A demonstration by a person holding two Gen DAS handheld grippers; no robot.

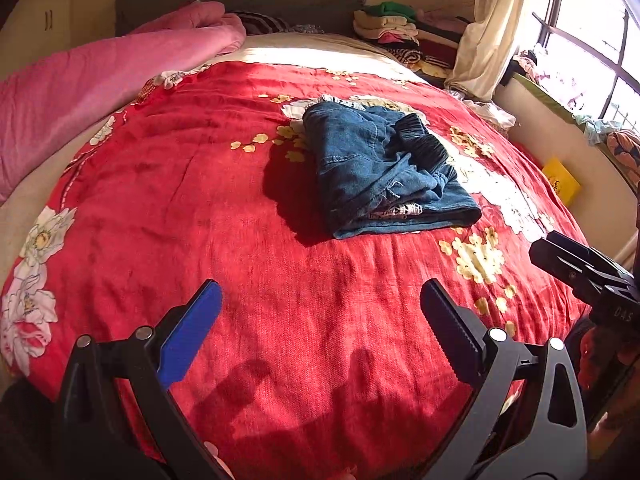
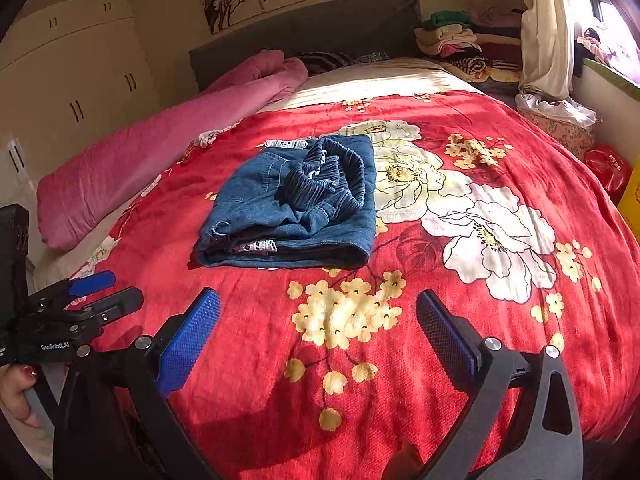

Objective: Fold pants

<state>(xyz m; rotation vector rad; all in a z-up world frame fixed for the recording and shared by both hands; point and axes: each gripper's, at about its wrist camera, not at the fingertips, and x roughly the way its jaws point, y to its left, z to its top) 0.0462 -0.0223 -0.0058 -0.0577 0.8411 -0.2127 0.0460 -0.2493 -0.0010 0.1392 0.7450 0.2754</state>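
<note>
Blue denim pants (image 1: 384, 172) (image 2: 296, 204) lie folded in a compact bundle on the red floral blanket (image 1: 200, 200) (image 2: 460, 320), with the dark ribbed waistband on top. My left gripper (image 1: 320, 320) hovers open near the bed's front, well short of the pants, nothing between its blue pads. My right gripper (image 2: 318, 324) is open too, also short of the pants and empty. Each gripper shows in the other's view: the right one (image 1: 580, 272) at the right edge, the left one (image 2: 88, 296) at the left edge with a hand (image 2: 16, 392) holding it.
A rolled pink quilt (image 1: 100, 80) (image 2: 160, 140) lies along the left side of the bed. Stacked folded clothes (image 1: 400, 28) (image 2: 460, 44) sit by the headboard. A curtain (image 1: 488, 32) and window are at right, with a yellow box (image 1: 560, 178) beside the bed.
</note>
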